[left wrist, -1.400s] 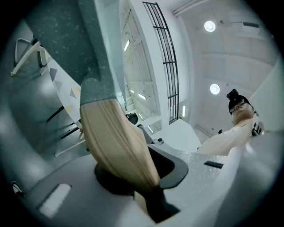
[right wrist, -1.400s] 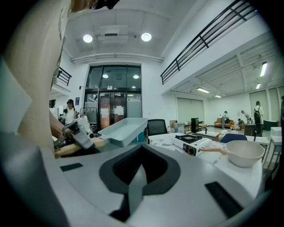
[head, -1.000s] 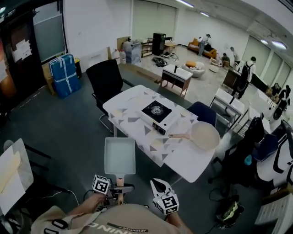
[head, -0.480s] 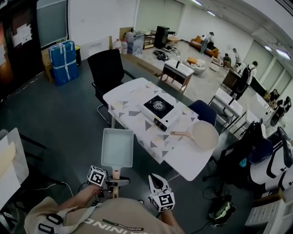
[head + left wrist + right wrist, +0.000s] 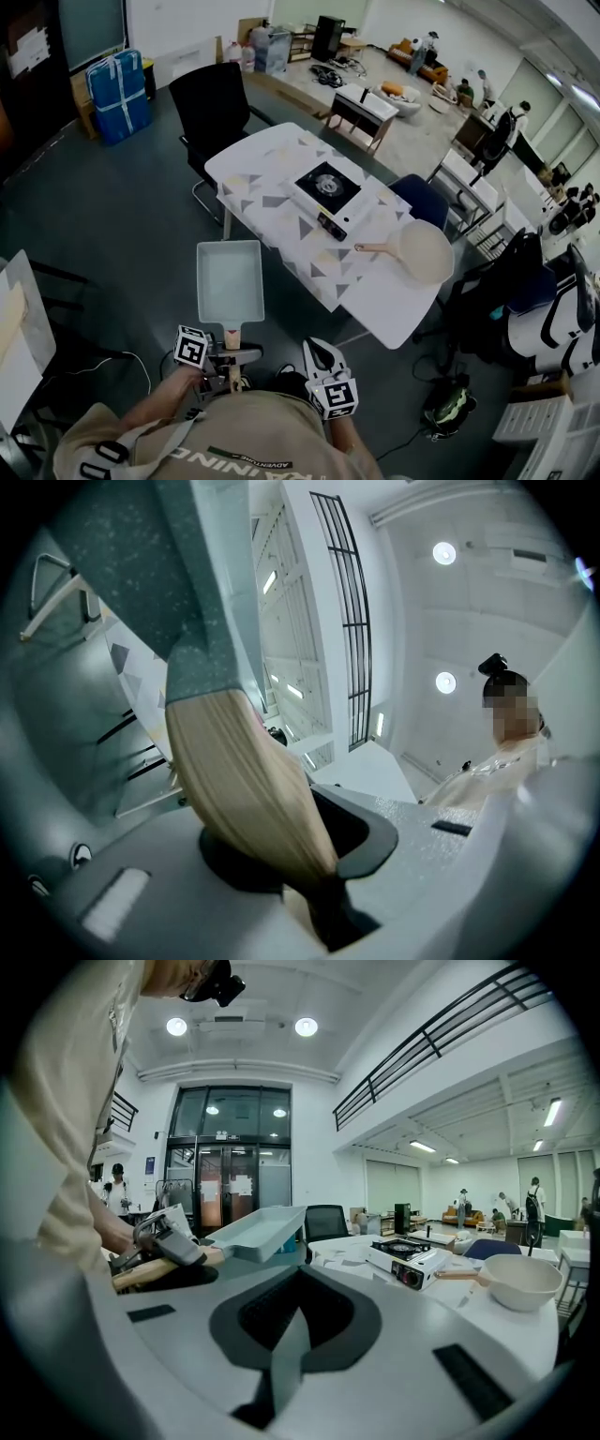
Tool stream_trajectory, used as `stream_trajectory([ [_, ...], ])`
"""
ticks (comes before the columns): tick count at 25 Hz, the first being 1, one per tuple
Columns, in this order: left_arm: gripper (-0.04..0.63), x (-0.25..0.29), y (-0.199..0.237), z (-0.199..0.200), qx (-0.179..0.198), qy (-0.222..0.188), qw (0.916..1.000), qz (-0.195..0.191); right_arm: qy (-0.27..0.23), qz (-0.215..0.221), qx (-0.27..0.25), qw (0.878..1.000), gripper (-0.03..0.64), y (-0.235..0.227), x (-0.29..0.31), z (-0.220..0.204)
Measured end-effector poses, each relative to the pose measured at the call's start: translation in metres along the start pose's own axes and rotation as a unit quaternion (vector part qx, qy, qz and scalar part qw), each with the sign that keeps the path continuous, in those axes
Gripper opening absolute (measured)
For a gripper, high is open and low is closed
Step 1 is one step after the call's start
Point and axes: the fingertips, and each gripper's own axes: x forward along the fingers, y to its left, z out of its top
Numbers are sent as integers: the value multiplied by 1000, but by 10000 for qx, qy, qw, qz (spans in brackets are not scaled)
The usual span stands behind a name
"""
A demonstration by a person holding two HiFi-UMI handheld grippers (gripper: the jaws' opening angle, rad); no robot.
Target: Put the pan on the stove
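A pale blue rectangular pan (image 5: 229,279) with a wooden handle (image 5: 232,339) hangs over the floor in front of me, short of the table. My left gripper (image 5: 230,361) is shut on that handle; the left gripper view shows the handle (image 5: 248,780) clamped between the jaws. My right gripper (image 5: 323,361) is beside it, shut with nothing held. The white portable stove (image 5: 328,187) stands mid-table with a bare burner. In the right gripper view, the held pan (image 5: 258,1227) is at left and the stove (image 5: 408,1258) ahead.
A round cream pan (image 5: 424,251) with a wooden handle lies on the patterned white table (image 5: 272,178), right of the stove. A black office chair (image 5: 211,112) stands at the table's far left end, a blue chair (image 5: 422,202) behind it. Dark floor lies between me and the table.
The held pan has shifted a little left and farther out from my body, and the table sits higher in the head view. Both grips are unchanged.
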Motion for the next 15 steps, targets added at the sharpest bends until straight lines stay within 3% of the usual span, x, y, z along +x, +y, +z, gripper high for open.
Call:
stream_trajectory([
  [9, 81, 22, 36, 35, -224, -319, 9988, 301, -15, 160, 116, 9998, 0, -55, 40, -2],
  [15, 81, 42, 52, 76, -77, -447, 9981, 417, -190, 466, 100, 9987, 0, -100, 82, -2],
])
